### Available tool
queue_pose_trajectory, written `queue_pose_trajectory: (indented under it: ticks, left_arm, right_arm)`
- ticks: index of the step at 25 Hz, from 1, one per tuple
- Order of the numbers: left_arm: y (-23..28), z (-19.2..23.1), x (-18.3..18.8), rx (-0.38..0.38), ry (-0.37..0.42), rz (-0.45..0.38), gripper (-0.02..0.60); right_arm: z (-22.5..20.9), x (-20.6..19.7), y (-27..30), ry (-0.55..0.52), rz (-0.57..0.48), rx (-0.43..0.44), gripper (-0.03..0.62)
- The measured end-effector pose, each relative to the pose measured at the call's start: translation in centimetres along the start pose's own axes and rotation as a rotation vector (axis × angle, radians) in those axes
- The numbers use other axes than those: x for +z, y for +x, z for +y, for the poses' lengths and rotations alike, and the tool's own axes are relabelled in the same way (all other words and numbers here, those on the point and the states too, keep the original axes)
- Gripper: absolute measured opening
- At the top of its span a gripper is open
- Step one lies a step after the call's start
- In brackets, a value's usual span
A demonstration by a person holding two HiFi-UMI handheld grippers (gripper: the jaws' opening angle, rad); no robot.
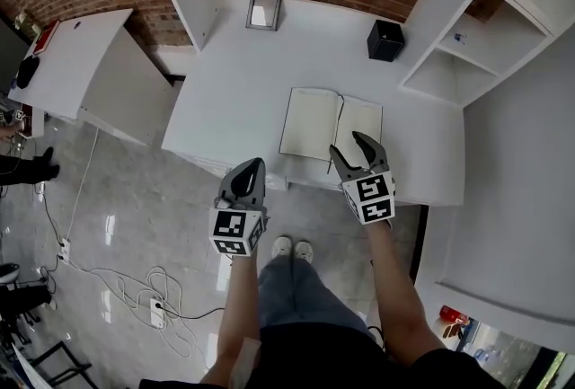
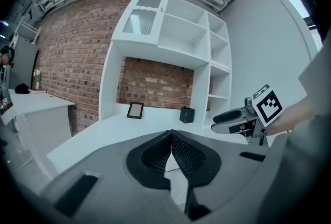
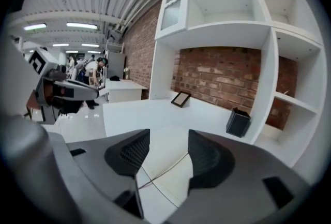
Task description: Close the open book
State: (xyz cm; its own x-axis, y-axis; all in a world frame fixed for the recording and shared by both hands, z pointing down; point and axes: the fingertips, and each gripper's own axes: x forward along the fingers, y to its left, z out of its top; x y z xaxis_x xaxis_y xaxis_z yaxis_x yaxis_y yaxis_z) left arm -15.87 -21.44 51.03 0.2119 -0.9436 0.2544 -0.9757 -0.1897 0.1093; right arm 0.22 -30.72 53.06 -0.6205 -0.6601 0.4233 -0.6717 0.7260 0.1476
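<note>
Lower centre: L gripper (image 1: 254, 164), jaws shut, empty; R gripper (image 1: 345, 143), jaws apart at book (image 1: 314, 122) edge. Book flat open on surface (image 1: 234, 82) mid-frame; closing not begun.

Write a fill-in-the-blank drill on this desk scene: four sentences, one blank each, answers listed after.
1. The book lies ___ on the white desk.
2. The right gripper, at the book's near edge, has its jaws ___.
3. The left gripper has its jaws ___.
4. The small box near the shelves is ___ in colour.

Missing words: open; apart; together; black.
</note>
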Motion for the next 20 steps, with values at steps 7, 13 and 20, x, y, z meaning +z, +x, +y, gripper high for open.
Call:
queue_pose_trajectory:
  ticks: [7, 13, 20]
  left_arm:
    - [-0.3, -0.1, -2.2, -0.005, -0.022, 0.022, 0.008]
    - [-0.3, 0.0, -3.2, -0.013, -0.02, 0.032, 0.008]
    - [-0.7, 0.5, -4.7, -0.008, -0.044, 0.044, 0.008]
  right_arm:
    - [3.5, -2.9, 2.3, -0.309, 0.165, 0.065, 0.215]
    - [6.3, -6.2, 4.2, -0.588, 0.284, 0.098, 0.214]
    - [7.2, -8.8, 6.1, -0.759, 0.374, 0.065, 0.215]
